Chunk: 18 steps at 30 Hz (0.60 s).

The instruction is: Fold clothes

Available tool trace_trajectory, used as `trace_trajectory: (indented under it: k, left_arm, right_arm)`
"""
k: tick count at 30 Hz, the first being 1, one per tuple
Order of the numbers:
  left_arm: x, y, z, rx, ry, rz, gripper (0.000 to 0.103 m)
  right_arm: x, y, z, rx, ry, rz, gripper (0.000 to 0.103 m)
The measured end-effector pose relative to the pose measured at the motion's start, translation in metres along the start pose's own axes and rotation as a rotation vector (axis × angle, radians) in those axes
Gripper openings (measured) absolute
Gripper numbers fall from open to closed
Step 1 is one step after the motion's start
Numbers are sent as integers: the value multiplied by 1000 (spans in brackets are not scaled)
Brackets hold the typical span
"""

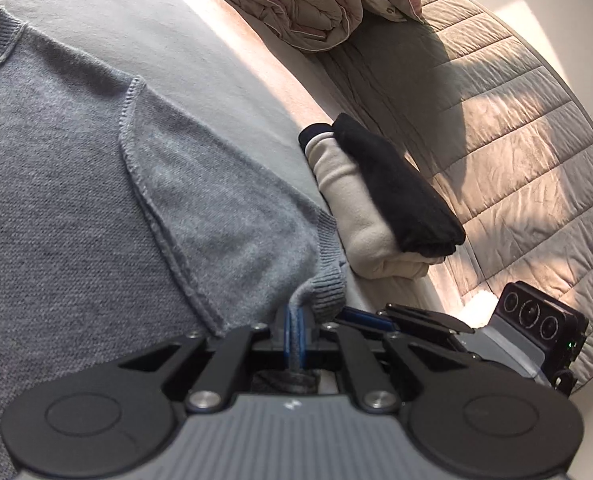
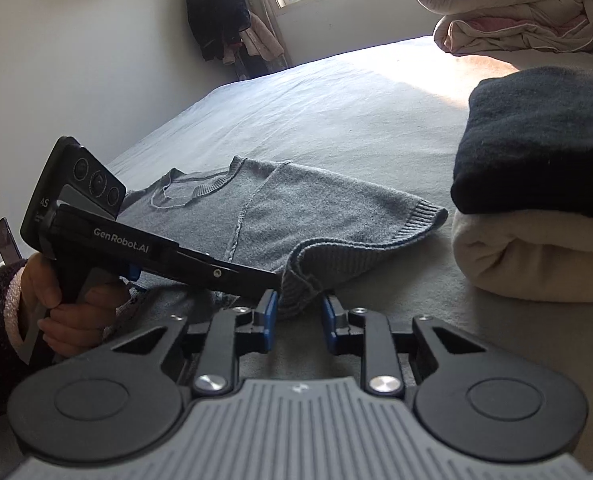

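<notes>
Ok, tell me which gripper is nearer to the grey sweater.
Left. The left gripper is shut on the grey sweater, pinching its hem. The right gripper is open just short of that lifted edge, not touching it.

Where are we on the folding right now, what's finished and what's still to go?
Done: a black garment sits folded on a folded cream one. In hand: the left gripper pinches the hem of the grey sweater, lifted; the right gripper waits open beside it. Left: the sweater lies mostly flat, sleeves out, not yet folded or stacked.
</notes>
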State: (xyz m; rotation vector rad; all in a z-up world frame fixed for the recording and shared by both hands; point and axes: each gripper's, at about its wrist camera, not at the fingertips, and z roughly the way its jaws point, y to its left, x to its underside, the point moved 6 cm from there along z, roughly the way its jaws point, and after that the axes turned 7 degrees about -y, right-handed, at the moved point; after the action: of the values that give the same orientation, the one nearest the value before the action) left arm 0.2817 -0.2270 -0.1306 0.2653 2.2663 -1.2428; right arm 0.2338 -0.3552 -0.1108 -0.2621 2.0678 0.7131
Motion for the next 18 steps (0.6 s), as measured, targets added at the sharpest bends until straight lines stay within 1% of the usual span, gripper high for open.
trace_trajectory:
  k: [1,2,4,7,12,13,15,17,18]
  left_arm:
    - [-1,-1,0,0,1,4,4]
    - [-1,-2,0,0,2,9,5]
    - [-2,-5,1,4,6,20,5]
    - [0,-14,4,16,12,55,6]
    - [4,-23,14,5,19,88,7]
    - [5,-25,15,6,22,96,9]
    - [9,-30,18,7,25,115,10]
    - [14,-36,19,2,25,156,10]
    - [17,-39,19,-2,22,182,10]
  right_arm:
    - [1,1,-1,-6,-3,3,11]
    - [1,2,-4,-4,0,-8,9]
    - [1,4,-10,4,8,-32,8]
    - [2,7,-20,17,20,-68,7]
    - [3,13,-36,37,40,-128,7]
    - [3,14,-39,41,44,-140,5]
    - [5,13,-41,57,58,-145,5]
    - [6,12,-43,69,61,-146,7]
    - [5,12,-45,73,54,-148,9]
